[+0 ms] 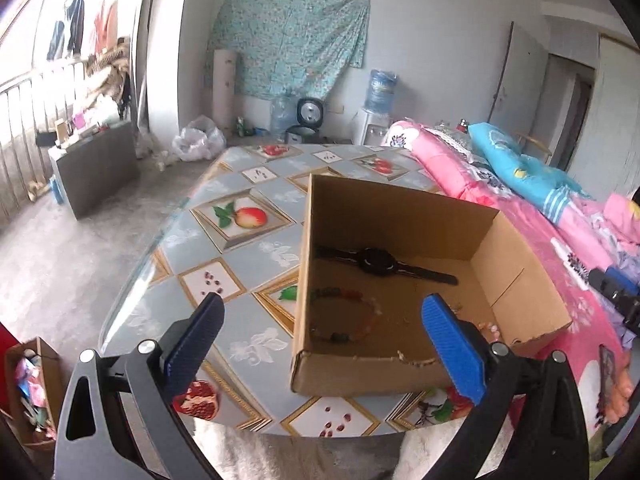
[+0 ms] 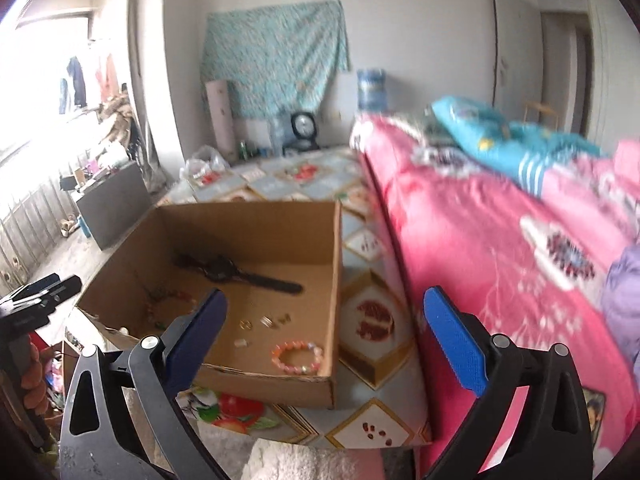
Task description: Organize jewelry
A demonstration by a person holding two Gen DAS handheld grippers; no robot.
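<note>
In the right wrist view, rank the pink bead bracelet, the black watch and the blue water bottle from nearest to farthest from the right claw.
1. Pink bead bracelet: near right corner of the cardboard box, closest to the right claw.
2. Black watch: farther back on the box floor.
3. Blue water bottle: against the far wall.

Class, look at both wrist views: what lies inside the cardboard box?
Inside the cardboard box: a black watch, a multicoloured bead bracelet, a pink bead bracelet and small gold rings. The near wall hides part of the floor.
</note>
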